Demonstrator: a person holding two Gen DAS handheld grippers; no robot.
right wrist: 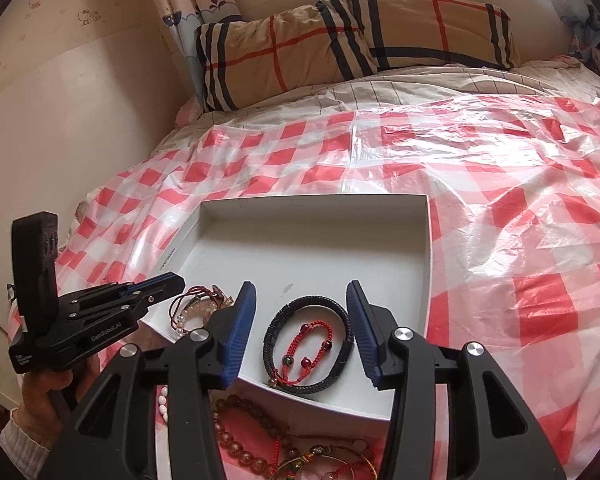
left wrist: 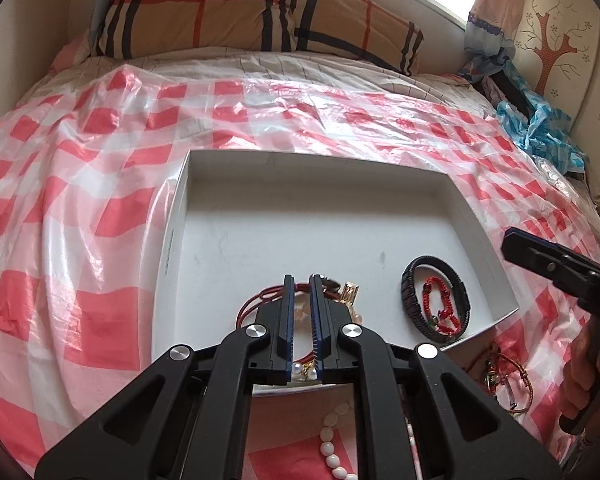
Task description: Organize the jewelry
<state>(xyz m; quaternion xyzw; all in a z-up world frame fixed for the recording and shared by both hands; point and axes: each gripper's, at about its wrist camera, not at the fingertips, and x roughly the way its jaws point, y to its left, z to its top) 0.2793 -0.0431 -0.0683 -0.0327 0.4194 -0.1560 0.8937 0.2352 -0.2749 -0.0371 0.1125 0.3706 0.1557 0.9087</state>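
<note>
Lettering "GenRobot.AI" marks the left gripper [right wrist: 172,280], jaws nearly closed over red cord and pearls (a grip isn't clear). Right gripper [right wrist: 300,300] gapes above the black bracelet [right wrist: 310,340] in the white tray [right wrist: 316,200].

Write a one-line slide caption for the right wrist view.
Right gripper open above a black bracelet and red beaded bracelet lying in a white box on a checked bed cover.

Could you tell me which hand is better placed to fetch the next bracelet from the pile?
Right. Its gripper has open, empty jaws near the pile; the left gripper is shut over jewellery in the box.
</note>
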